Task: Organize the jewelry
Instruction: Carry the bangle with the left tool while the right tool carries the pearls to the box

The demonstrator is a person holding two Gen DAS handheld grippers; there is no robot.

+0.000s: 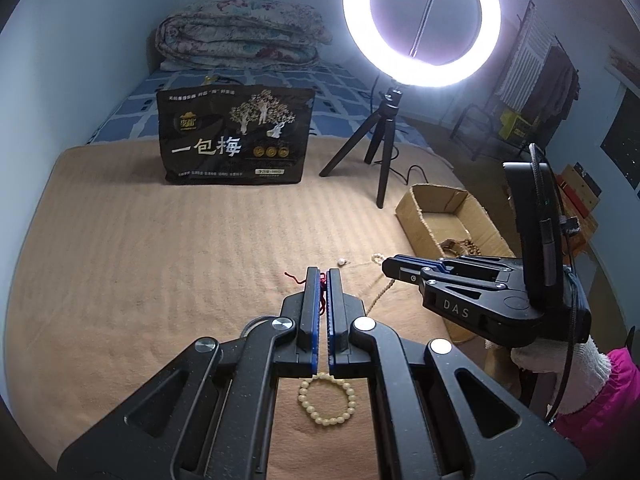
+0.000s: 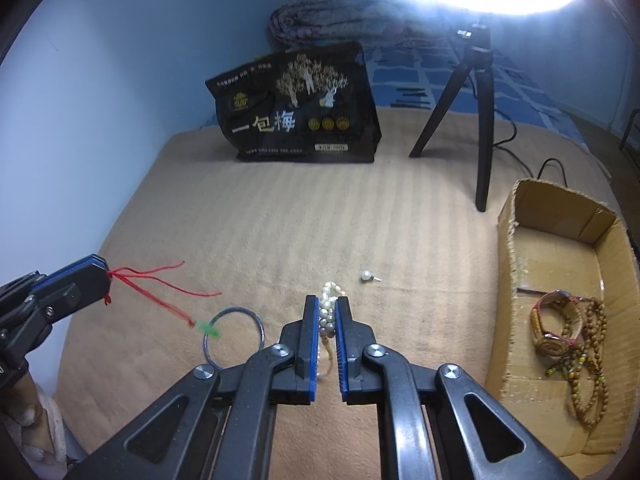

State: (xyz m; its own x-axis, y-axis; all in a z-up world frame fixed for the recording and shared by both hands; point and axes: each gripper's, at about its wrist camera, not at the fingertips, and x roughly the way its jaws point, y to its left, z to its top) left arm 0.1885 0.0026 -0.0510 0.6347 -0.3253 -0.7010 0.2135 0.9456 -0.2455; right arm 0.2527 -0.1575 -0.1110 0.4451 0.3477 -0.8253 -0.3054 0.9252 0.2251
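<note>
My left gripper (image 1: 323, 274) is shut on a red string (image 2: 152, 280), whose loose ends trail out from its tip. One end reaches a green tag (image 2: 208, 329) on a thin blue bangle (image 2: 234, 336); whether the bangle rests on the blanket I cannot tell. My right gripper (image 2: 327, 300) is shut on a pearl necklace (image 2: 328, 314), bunched between the pads with a strand hanging below. A cream bead bracelet (image 1: 327, 398) lies on the tan blanket under the left gripper. A single pearl stud (image 2: 365, 275) lies just beyond the right gripper. Both grippers hang above the blanket.
An open cardboard box (image 2: 506, 240) at the right holds a watch (image 2: 554, 328) and wooden bead strands (image 2: 592, 368). At the back stand a black snack bag (image 2: 300, 108) and a ring light's tripod (image 2: 480, 128) with a cable. A folded quilt (image 1: 240, 32) lies behind.
</note>
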